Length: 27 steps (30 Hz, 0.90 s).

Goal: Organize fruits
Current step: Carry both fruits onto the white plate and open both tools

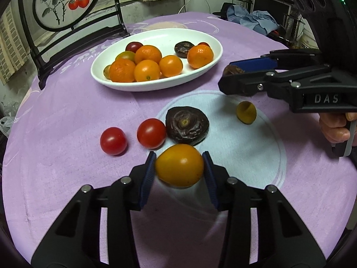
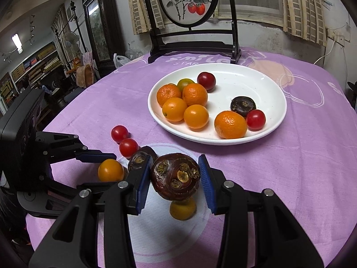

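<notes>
Orange fruit (image 1: pixel 179 165) between left tool (image 1: pixel 179 167) pads

Glossy white glazed plate (image 2: pixel 276 120), matt purple cloth tablecloth (image 2: pixel 290 178), smooth shiny tomatoes (image 1: pixel 151 133).

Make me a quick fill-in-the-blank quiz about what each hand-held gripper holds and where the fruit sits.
1. The left hand-held gripper holds a ____ fruit.
2. The right hand-held gripper holds a dark ____ fruit.
3. The white plate sits on a ____ tablecloth.

Missing words: yellow; brown; purple
</notes>
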{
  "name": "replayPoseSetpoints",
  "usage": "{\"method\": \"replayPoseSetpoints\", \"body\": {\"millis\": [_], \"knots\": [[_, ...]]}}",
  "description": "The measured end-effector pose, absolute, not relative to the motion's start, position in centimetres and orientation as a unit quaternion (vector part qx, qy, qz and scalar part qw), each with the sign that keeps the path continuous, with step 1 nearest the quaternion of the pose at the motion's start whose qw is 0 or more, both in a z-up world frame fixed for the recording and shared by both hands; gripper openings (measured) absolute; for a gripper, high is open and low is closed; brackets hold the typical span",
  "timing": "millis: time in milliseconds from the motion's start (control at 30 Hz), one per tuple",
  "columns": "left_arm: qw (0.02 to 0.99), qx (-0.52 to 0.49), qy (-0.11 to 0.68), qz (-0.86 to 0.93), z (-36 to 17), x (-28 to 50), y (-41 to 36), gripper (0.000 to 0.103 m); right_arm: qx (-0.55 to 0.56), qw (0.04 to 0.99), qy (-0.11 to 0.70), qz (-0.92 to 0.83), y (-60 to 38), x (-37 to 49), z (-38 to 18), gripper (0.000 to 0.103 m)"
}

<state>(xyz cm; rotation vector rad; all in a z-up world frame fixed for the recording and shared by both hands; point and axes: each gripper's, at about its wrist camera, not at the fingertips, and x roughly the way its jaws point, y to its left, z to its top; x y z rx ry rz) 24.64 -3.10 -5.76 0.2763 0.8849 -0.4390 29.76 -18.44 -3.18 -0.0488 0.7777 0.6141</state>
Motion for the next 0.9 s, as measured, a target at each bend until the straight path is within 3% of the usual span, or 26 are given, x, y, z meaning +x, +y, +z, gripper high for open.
{"method": "replayPoseSetpoints", "body": {"millis": [533, 900], "knots": [[0.889, 0.128, 0.387, -0.208, -3.9, 23.7, -2.9, 0.043, -0.016, 0.878, 0.366, 0.308, -18.5, 29.4, -2.9, 0.043], [0.928, 0.001, 0.339, -0.155, 1.2, 28.7, -1.1, 0.043, 0.084, 0.908, 0.301, 0.278, -20.8, 31.6, -0.5, 0.043]]}}
